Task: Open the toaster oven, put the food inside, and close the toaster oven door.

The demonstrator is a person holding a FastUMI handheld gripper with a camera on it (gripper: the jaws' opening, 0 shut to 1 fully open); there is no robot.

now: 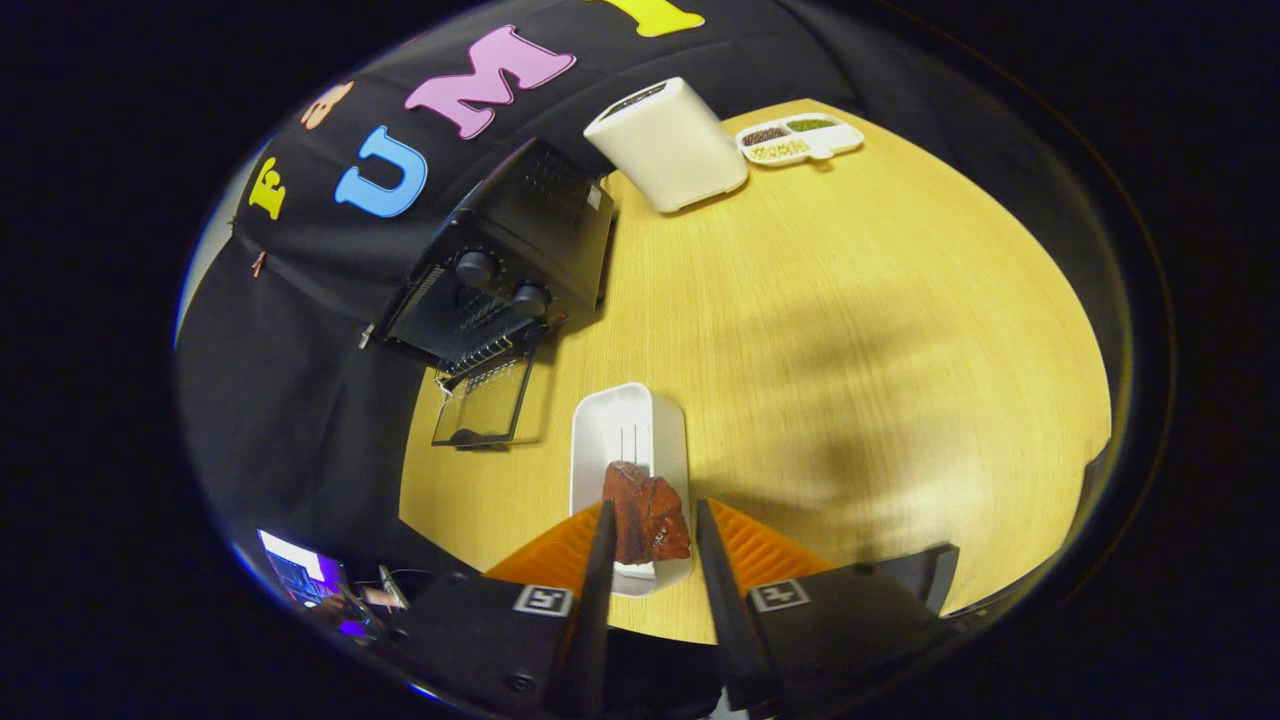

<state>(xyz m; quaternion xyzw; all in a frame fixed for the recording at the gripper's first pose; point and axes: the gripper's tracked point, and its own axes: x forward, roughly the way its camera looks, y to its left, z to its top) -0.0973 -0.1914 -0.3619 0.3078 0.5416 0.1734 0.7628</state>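
Observation:
A reddish-brown chunk of food [647, 520] sits between my fingers, and both fingertips [603, 530] press against its sides. My gripper [650, 525] is shut on it and holds it above the near end of a white rectangular tray [625, 425] on the wooden table. The black toaster oven [510, 250] stands beyond the tray to the left, against the black cloth. Its glass door [485, 400] is folded down open toward the tray, and the wire rack shows inside. Two knobs [478, 268] sit on its front panel.
A white box-shaped appliance [668, 145] stands beyond the oven at the back of the table. Next to it lies a white divided dish [800, 138] with grains. The round wooden table [880, 330] stretches wide to the right. A lit screen [300, 575] sits below the table's near left edge.

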